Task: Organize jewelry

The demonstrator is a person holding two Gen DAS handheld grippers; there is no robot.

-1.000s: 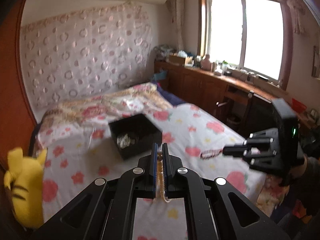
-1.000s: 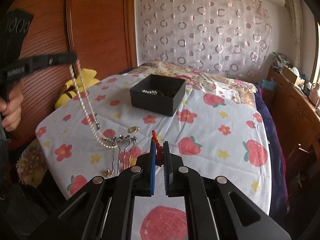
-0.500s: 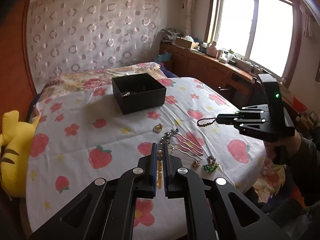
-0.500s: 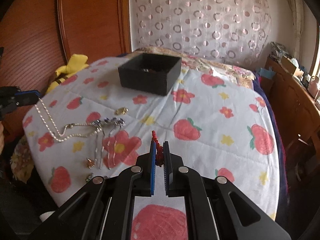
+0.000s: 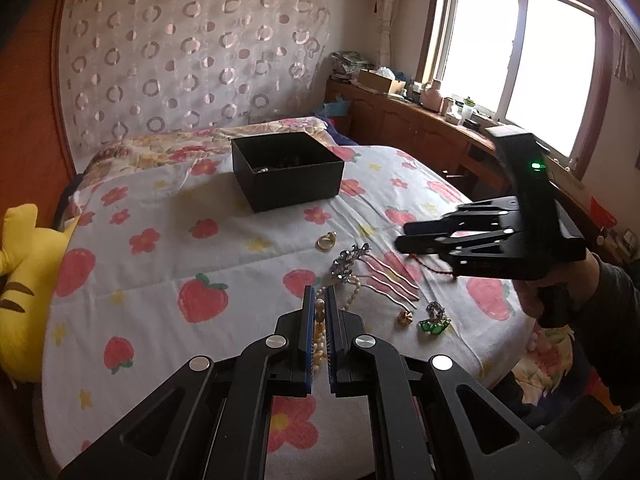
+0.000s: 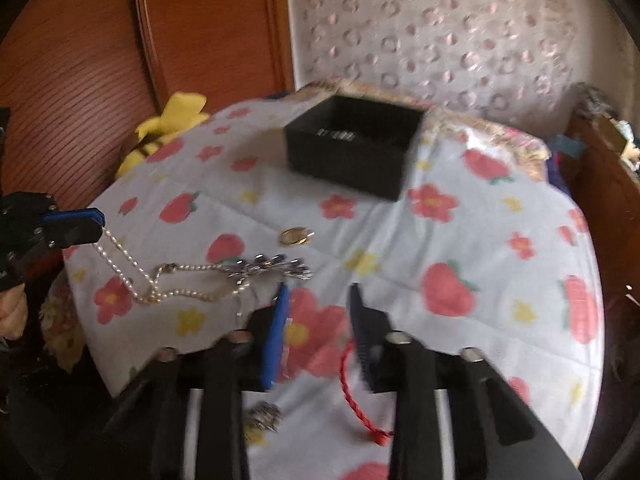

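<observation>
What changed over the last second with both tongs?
The right tongs opened and let go of the red cord, which now lies on the bedspread. The left tongs lowered the pearl necklace onto the bedspread, still clamping its end. The black box stayed put.

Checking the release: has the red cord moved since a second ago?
Yes. The red cord has left the now-open right claw and dropped toward the bedspread.

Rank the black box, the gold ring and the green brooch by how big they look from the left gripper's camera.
1. black box, by far the largest.
2. green brooch
3. gold ring

The last two look alike, and the brooch lies nearer the camera, so their order is unsure.
</observation>
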